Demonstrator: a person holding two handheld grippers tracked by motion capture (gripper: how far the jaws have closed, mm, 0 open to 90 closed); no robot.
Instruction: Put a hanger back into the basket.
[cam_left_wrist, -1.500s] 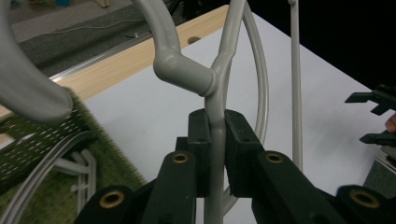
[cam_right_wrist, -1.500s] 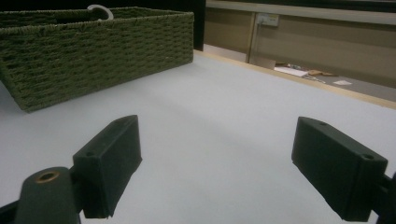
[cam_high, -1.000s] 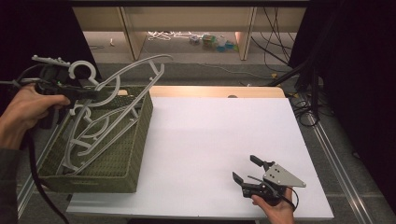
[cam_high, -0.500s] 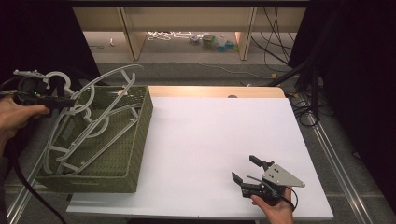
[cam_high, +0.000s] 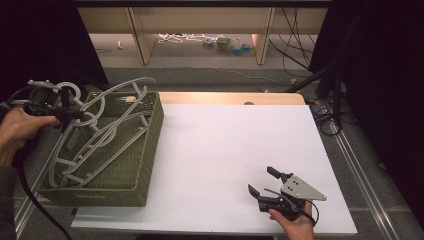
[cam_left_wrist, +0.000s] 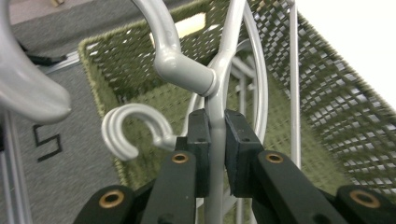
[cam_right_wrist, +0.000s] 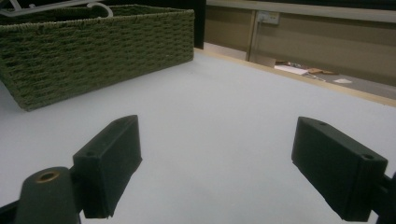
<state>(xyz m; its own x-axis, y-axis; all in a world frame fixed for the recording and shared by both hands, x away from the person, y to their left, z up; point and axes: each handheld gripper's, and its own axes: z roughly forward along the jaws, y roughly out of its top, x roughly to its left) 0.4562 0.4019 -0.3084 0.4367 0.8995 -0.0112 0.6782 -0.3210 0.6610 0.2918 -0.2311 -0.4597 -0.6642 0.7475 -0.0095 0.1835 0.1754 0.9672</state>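
A green woven basket (cam_high: 145, 165) at the table's left holds several grey plastic hangers (cam_high: 107, 137). My left gripper (cam_high: 75, 114) hovers over the basket's far left corner, shut on the neck of one grey hanger (cam_left_wrist: 215, 116); its hook (cam_left_wrist: 159, 32) curves up above the jaws. A second hanger hook (cam_left_wrist: 133, 126) shows just left of the jaws. My right gripper (cam_high: 261, 182) rests low at the table's front right, open, with nothing between its fingers (cam_right_wrist: 109, 161). From the right gripper view the basket (cam_right_wrist: 93, 51) stands far off to the left.
The white tabletop (cam_high: 235, 145) stretches between the basket and the right gripper. Beyond the far edge stand wooden shelf legs (cam_high: 140, 37) with clutter on the floor. Cables (cam_high: 320, 75) run along the right side. A black cable (cam_high: 30, 195) trails from the left gripper.
My left gripper has drawn the held hanger leftward and slightly down, out past the basket's left rim. The right gripper has stayed put.
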